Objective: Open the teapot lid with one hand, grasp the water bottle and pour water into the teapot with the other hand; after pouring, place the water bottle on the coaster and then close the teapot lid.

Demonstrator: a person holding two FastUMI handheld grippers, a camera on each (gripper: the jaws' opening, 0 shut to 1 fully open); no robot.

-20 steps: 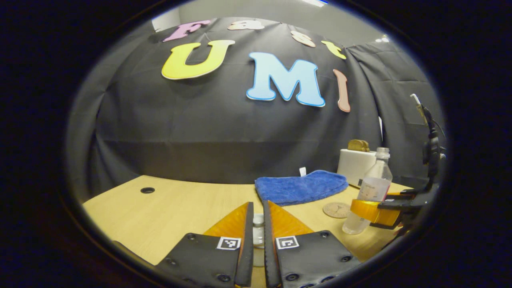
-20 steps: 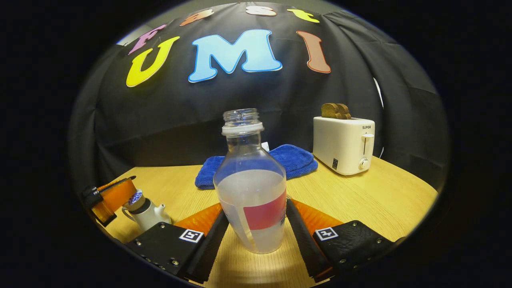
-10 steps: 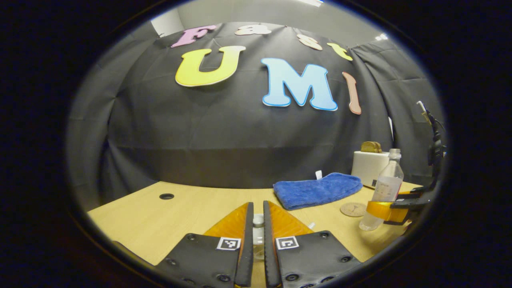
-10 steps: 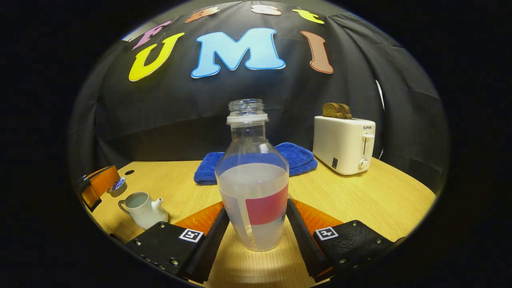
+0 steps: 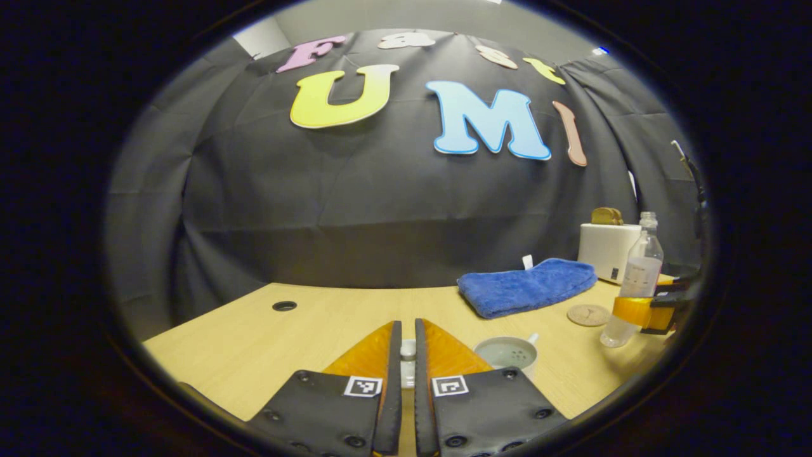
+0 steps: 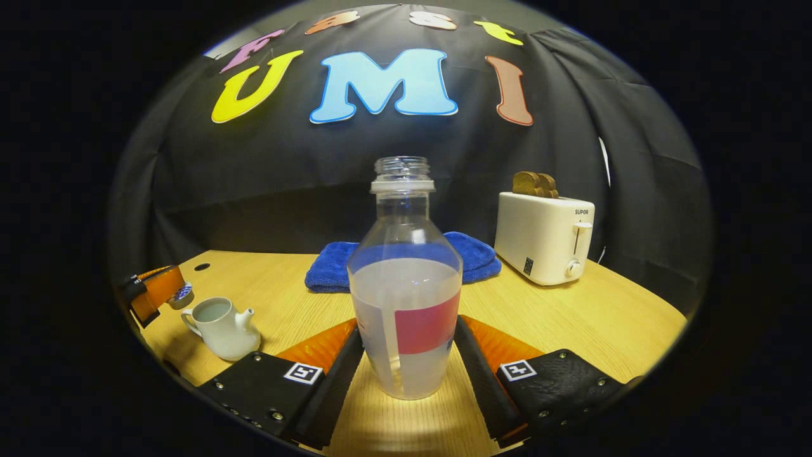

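Note:
My left gripper [image 5: 406,327] is shut on the knob of the small teapot lid [image 5: 408,367], held in the air to the left of the pot. In the right gripper view that lid [image 6: 183,295] hangs beside the white teapot [image 6: 219,327], whose mouth is uncovered. The teapot [image 5: 507,353] sits just right of my left fingers. A clear, uncapped water bottle [image 6: 406,285] with a red label stands upright, half full, with my right gripper [image 6: 406,330] shut on its lower body. A round cork coaster [image 5: 589,315] lies between the teapot and the bottle [image 5: 637,279].
A folded blue cloth [image 6: 330,270] lies at the back of the wooden table [image 6: 602,317]. A white toaster [image 6: 544,244] with bread slices stands at the back right. A cable hole [image 5: 284,306] is at the far left.
My left gripper has lifted the lid off the teapot and carried it to the left, leaving the pot uncovered. The bottle stays upright in the right gripper.

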